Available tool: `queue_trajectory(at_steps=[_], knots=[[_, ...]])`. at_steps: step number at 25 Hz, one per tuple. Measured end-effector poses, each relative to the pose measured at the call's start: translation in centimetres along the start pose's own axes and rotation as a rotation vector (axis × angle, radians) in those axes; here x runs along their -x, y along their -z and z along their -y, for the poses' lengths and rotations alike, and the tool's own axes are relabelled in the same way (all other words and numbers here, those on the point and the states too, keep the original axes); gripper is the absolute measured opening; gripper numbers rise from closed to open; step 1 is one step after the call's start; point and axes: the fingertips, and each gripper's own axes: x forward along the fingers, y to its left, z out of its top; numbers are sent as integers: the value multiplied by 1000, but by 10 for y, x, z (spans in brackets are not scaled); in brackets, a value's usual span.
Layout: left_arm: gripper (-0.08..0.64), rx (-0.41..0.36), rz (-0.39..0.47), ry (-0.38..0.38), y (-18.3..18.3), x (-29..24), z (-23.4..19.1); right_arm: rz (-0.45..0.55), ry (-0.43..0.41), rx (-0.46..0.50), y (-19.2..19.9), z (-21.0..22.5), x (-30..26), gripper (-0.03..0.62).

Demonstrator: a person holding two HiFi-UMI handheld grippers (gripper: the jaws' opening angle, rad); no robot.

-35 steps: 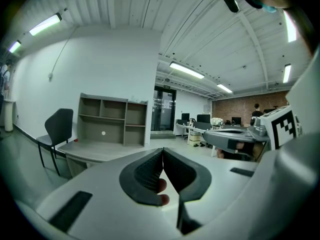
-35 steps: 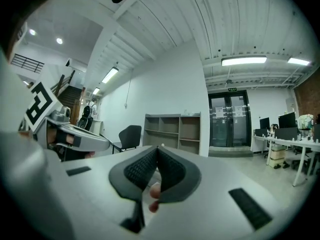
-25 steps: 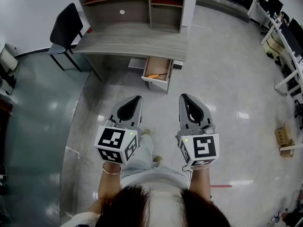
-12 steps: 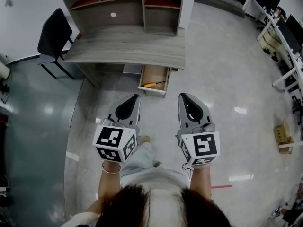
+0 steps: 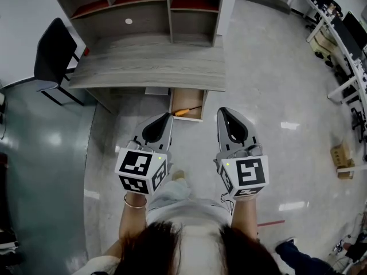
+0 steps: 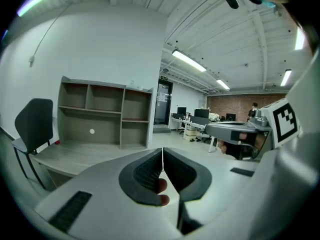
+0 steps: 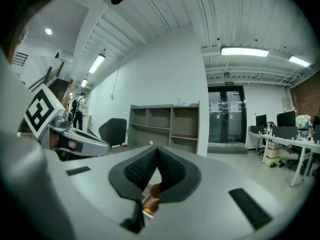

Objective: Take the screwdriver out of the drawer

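The drawer (image 5: 187, 95) stands pulled open under the grey desk (image 5: 149, 67). In it lies the screwdriver (image 5: 184, 112), with an orange handle and a dark shaft pointing right. My left gripper (image 5: 168, 116) is held over the floor just short of the drawer's front, shut and empty. My right gripper (image 5: 222, 112) is level with it, to the right of the drawer, jaws together and holding nothing. The left gripper (image 6: 162, 149) and right gripper (image 7: 157, 148) both show pads meeting at the tips, pointing toward the desk and shelf unit (image 6: 105, 114).
A black chair (image 5: 51, 56) stands left of the desk. A shelf unit (image 5: 143, 10) rises at the desk's back. Office tables (image 5: 344, 44) line the right side, with a cardboard box (image 5: 342, 159) on the glossy floor. Another person's shoe (image 5: 292, 251) shows at bottom right.
The person has walked toward the desk. Both grippers, still shut, have come closer to the open drawer, which now lies just beyond the left gripper's tips.
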Motion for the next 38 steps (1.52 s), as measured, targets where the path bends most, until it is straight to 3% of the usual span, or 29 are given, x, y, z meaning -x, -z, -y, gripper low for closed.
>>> queue_trajectory(at_steps=[17, 27, 38], knots=[[20, 7, -108, 136, 24, -77, -39, -71, 95, -15, 22, 20, -64, 28], [20, 8, -154, 126, 39, -135, -49, -91, 101, -42, 42, 66, -98, 26], [20, 35, -290, 103, 89, -196, -64, -146, 83, -49, 79, 105, -139, 28]])
